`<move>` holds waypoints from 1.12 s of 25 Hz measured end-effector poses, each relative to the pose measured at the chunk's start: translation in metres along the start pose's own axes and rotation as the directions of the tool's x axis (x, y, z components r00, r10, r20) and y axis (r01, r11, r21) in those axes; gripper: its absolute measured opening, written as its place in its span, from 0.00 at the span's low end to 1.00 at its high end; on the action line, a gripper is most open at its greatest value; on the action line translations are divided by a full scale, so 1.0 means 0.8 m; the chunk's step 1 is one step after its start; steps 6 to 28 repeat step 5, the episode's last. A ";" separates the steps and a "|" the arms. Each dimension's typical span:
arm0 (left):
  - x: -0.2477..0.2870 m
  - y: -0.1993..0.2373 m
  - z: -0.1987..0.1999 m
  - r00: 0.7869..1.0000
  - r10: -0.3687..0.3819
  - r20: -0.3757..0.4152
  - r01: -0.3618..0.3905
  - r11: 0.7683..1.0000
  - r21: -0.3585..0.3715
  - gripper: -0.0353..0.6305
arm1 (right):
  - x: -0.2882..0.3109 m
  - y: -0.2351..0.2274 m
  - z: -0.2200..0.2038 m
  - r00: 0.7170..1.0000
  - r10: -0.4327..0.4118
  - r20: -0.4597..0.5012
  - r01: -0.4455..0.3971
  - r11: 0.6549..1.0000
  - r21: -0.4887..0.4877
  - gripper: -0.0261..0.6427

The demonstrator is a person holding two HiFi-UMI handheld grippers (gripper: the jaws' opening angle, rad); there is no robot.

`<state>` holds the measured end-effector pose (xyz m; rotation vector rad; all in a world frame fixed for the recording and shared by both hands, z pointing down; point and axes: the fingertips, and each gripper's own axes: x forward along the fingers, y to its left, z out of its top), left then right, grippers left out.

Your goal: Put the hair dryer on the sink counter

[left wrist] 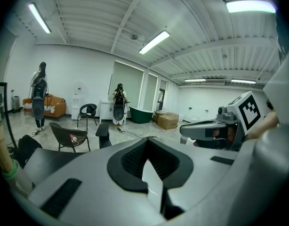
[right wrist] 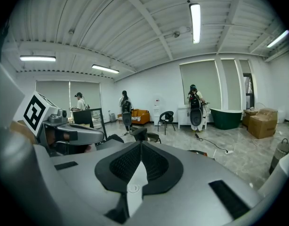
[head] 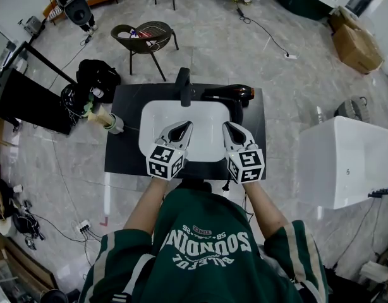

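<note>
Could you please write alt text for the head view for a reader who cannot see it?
Seen from above, a person holds the left gripper and right gripper, jaws shut and empty, over a white sink set in a dark counter. A black hair dryer lies on the counter behind the sink, right of the faucet.

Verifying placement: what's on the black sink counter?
A black hair dryer with an orange band lies on the black sink counter, back right, beside the black faucet. The left tool and right tool cover part of its front edge.
</note>
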<state>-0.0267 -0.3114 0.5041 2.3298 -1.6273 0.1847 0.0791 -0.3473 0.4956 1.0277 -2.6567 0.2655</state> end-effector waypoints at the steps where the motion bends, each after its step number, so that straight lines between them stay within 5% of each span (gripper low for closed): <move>1: 0.000 0.000 0.000 1.000 0.001 0.000 -0.001 1.000 0.000 0.07 | 0.000 -0.001 0.001 1.000 -0.001 0.001 0.001 1.000 0.000 0.11; 28: 0.002 0.003 -0.002 1.000 0.006 -0.001 -0.006 1.000 -0.003 0.07 | 0.002 -0.005 0.004 1.000 0.000 0.006 0.000 1.000 -0.002 0.11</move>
